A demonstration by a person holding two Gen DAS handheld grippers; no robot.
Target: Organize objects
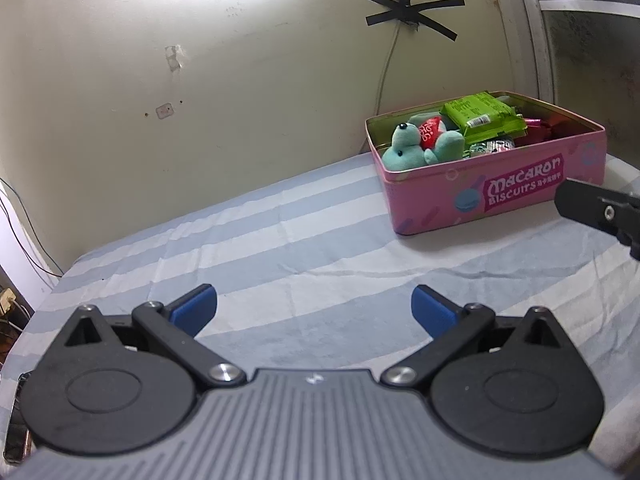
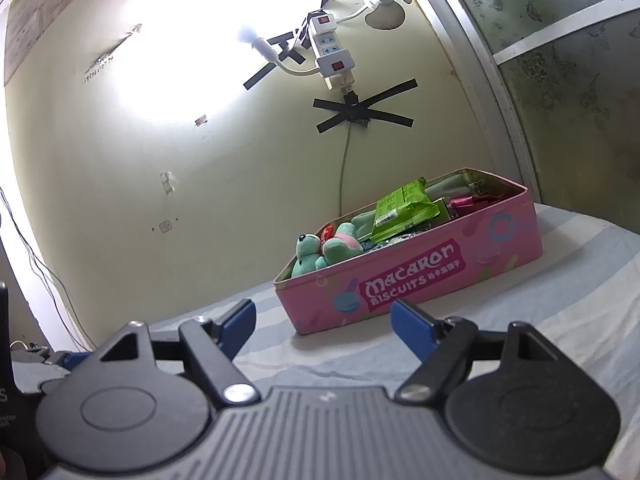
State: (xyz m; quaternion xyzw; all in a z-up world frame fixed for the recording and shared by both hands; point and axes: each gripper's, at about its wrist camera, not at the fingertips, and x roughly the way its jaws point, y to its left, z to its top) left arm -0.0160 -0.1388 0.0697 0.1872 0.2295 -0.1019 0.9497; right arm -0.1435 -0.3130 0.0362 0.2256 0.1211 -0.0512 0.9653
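A pink "Macaron Biscuits" tin [image 1: 500, 196] stands open on the striped cloth at the far right, against the wall. Inside lie a teal plush bear [image 1: 416, 144], a green snack packet [image 1: 482, 114] and several small wrapped items. The tin also shows in the right wrist view [image 2: 420, 280], with the bear [image 2: 320, 252] and the packet [image 2: 404, 210]. My left gripper [image 1: 314, 308] is open and empty, low over the cloth, well short of the tin. My right gripper [image 2: 324, 320] is open and empty, just in front of the tin. Part of it shows at the left view's right edge [image 1: 600, 210].
A blue and white striped cloth [image 1: 280, 240] covers the surface. A cream wall [image 1: 240, 100] stands behind with a taped cable [image 1: 388, 60] and a power strip [image 2: 332, 52]. A window frame [image 1: 532, 40] is at the right. Cables hang off the left edge [image 1: 16, 216].
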